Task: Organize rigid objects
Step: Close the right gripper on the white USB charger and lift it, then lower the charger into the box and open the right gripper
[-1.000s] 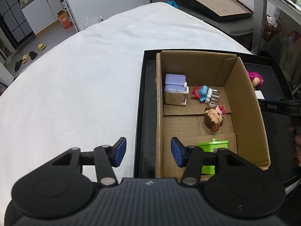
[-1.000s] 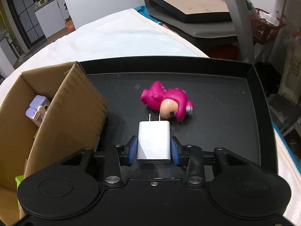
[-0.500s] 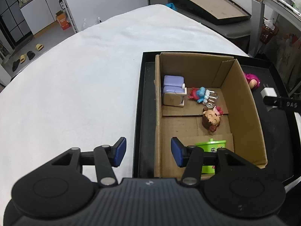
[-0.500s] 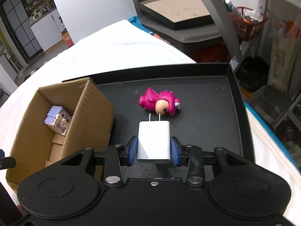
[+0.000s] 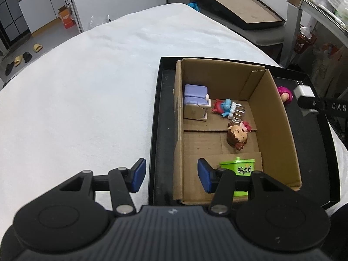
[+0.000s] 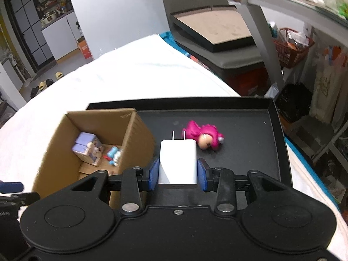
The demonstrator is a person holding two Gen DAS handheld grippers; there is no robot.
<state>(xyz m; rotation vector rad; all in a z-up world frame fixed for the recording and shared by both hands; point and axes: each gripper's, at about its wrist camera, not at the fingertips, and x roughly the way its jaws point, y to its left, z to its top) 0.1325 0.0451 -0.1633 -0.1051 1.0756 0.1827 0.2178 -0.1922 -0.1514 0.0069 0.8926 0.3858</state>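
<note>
The right tool is clamping the white charger by its flat sides, prongs pointing ahead, with the cardboard box lying ahead-left. Being light, stiff and probably slippery, it is needing a square grip; the left tool is hanging apart, empty.

Far ahead of my jaws, past the white-covered table, slippers lie on the floor beside an orange carton. Off to their right, an empty black-framed tray rests tilted near a red basket.
</note>
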